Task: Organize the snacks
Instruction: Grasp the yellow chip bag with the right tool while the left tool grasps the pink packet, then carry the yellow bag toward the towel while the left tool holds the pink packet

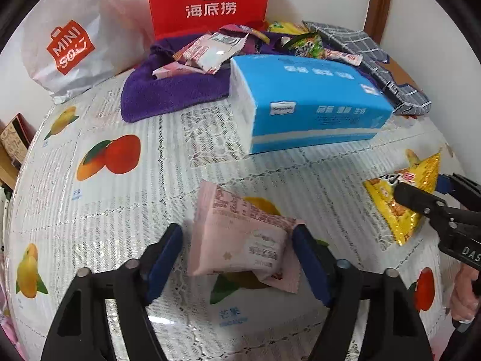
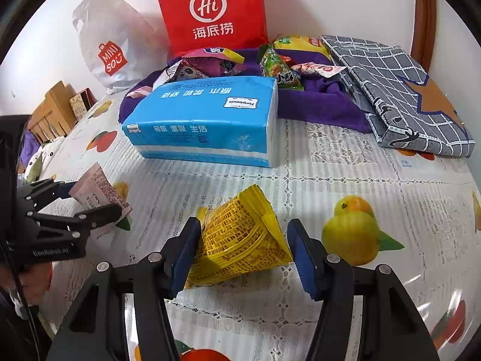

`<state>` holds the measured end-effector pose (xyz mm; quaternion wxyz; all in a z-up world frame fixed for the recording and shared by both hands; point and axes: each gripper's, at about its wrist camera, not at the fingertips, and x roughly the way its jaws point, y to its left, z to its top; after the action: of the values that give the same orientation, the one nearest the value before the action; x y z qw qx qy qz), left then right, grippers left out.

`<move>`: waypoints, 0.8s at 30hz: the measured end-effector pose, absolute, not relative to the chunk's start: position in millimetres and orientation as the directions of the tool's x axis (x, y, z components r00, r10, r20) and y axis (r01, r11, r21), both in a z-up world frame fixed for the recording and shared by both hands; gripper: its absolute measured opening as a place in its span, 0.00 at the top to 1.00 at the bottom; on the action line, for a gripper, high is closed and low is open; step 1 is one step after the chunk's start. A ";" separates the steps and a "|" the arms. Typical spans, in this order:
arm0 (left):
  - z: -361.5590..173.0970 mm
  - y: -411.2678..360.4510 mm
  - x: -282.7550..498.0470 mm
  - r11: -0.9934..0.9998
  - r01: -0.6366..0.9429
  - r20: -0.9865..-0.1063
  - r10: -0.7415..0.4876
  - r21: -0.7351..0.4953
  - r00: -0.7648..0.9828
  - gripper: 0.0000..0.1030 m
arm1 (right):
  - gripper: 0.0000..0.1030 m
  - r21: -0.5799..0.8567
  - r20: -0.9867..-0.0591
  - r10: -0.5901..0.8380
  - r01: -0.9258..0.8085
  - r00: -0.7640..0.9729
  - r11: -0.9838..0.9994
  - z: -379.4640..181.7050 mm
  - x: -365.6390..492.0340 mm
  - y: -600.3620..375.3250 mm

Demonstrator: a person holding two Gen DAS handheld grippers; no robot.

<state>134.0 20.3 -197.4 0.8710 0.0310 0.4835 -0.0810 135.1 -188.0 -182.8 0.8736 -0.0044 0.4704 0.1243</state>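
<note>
Your left gripper (image 1: 237,258) stands wide open around the pink snack packet (image 1: 240,234), which lies flat on the fruit-print tablecloth (image 1: 120,210); the right pad touches or nearly touches the packet's crimped edge, while a clear gap remains at the left pad. Your right gripper (image 2: 243,252) is likewise spread wide around the yellow snack packet (image 2: 240,240), a pyramid-shaped pouch resting on the cloth; its left pad sits against the pouch and its right pad stands just beside the far corner (neither tool has closed on anything). Between the two packets you have a bare strip of cloth, and more open cloth lies to the left of the pink packet. Further on, the blue tissue pack (image 2: 204,120) lies across the middle of the table, and its long side faces both grippers. Behind it, a purple towel (image 1: 168,90) carries a heap of mixed snack wrappers (image 1: 210,51); the tissue pack hides part of that heap, so you cannot count the items. A grey checked cloth (image 2: 399,90) lies folded to the right, near the table edge. At the wall stand a red paper bag (image 2: 210,12) and a white shopping bag (image 2: 111,42), with the red bag's top cut off in the left wrist view.
</note>
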 end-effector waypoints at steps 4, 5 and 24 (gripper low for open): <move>-196.3 19.3 127.5 0.982 0.187 -0.825 -0.127 -0.026 0.551 0.54 | 0.42 0.117 -0.819 0.222 -0.224 0.529 0.967 -185.3 134.3 -188.8; -195.9 19.2 127.1 0.979 0.200 -0.821 -0.143 -0.035 0.553 0.58 | 0.42 0.118 -0.819 0.223 -0.225 0.529 0.967 -185.4 133.9 -189.0; -161.3 21.7 122.1 0.962 0.219 -0.787 -0.262 -0.164 0.559 0.66 | 0.45 0.092 -0.787 0.201 -0.212 0.583 0.973 -146.9 128.0 -195.0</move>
<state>122.1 21.7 -161.3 0.8825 -0.0238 0.4495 -0.1362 128.0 -195.0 -146.9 0.8896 -0.0061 0.4418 0.1161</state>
